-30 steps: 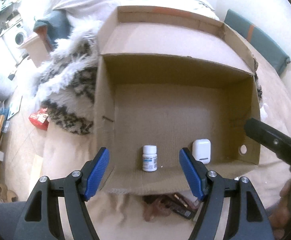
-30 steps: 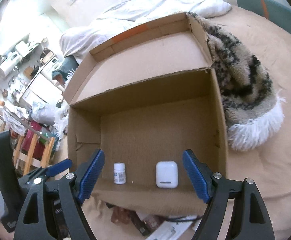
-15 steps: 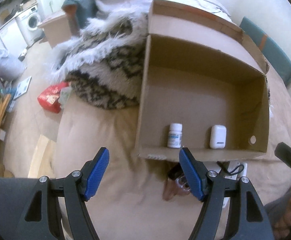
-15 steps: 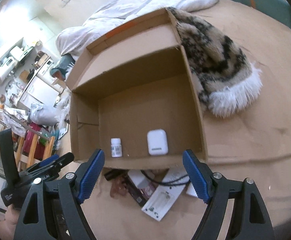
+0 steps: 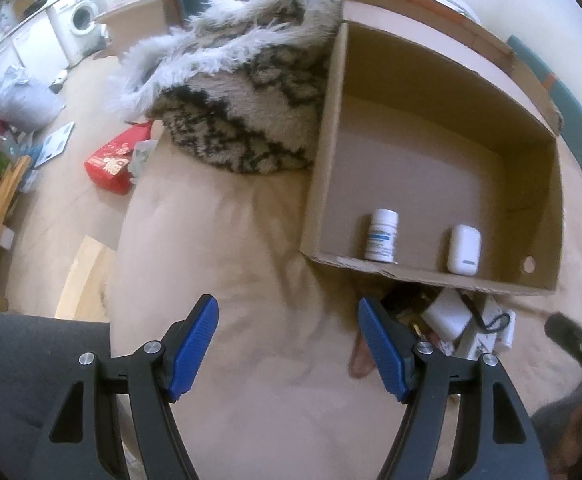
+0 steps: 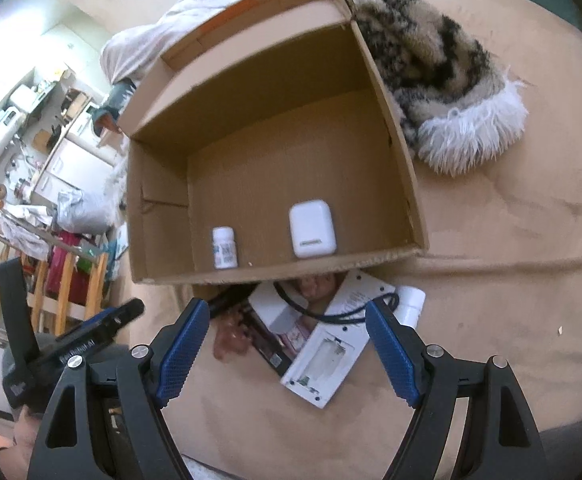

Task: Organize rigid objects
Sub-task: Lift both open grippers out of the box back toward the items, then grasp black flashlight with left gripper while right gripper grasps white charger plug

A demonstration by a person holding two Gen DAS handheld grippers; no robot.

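- Left wrist view: our left gripper (image 5: 289, 344) hangs wide over bare beige bed (image 5: 251, 272), nothing between its blue pads.
- The cardboard box (image 5: 331, 140) sits up and right on the bed. Inside, against its near wall, a white pill bottle (image 5: 381, 235) stands upright, cap up, and a white earbud case (image 5: 464, 249) stands well apart to its right.
- Just outside the near wall we see a pile of loose items (image 5: 451, 320), off to the right of this gripper; it is too jumbled here to sort out.
- Right wrist view: our right gripper (image 6: 287, 346) is also wide and empty, and the pile lies right between its fingers.
- On top is a flat white device (image 6: 323, 364), long axis running from lower left to upper right, a black cable (image 6: 331, 314) across it, and a small white cylinder (image 6: 411, 306) lying just beside its upper right corner.
- We judge we're between placements, picking the next piece.
- The next move likely calls for the right gripper to drop lower and line its pads across the device's short side, clear of the cable.
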